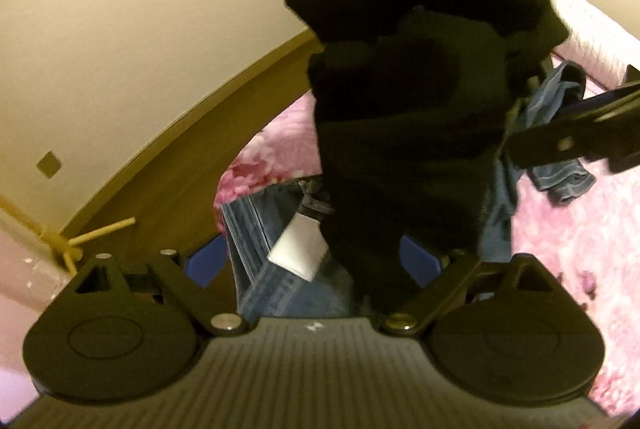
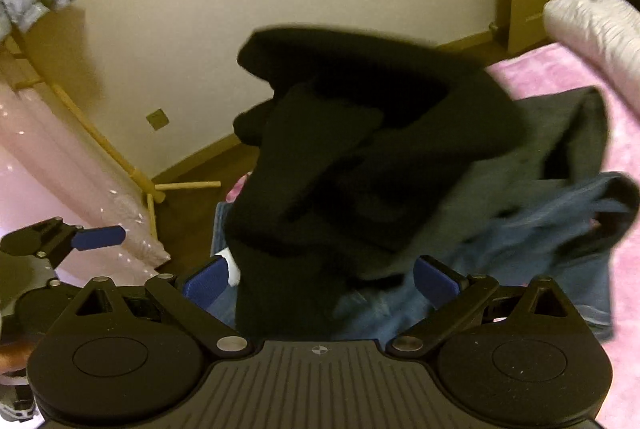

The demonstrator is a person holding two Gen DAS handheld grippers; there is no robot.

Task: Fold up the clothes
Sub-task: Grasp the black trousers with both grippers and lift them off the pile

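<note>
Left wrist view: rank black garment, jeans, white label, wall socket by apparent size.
1. Black garment, the largest by far, though it hangs close to the camera.
2. Jeans, going by the parts that show; the garment hides much of them.
3. White label.
4. Wall socket, the smallest, but farthest away.

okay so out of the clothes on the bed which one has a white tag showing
The blue jeans lying nearest the left tongs: a white tag shows at the waist. The black garment shows no tag.

Bunched black garment [image 1: 408,133], blurred, draped in heavy folds over crumpled blue jeans [image 1: 280,281], perhaps partly lifted off them.
</note>
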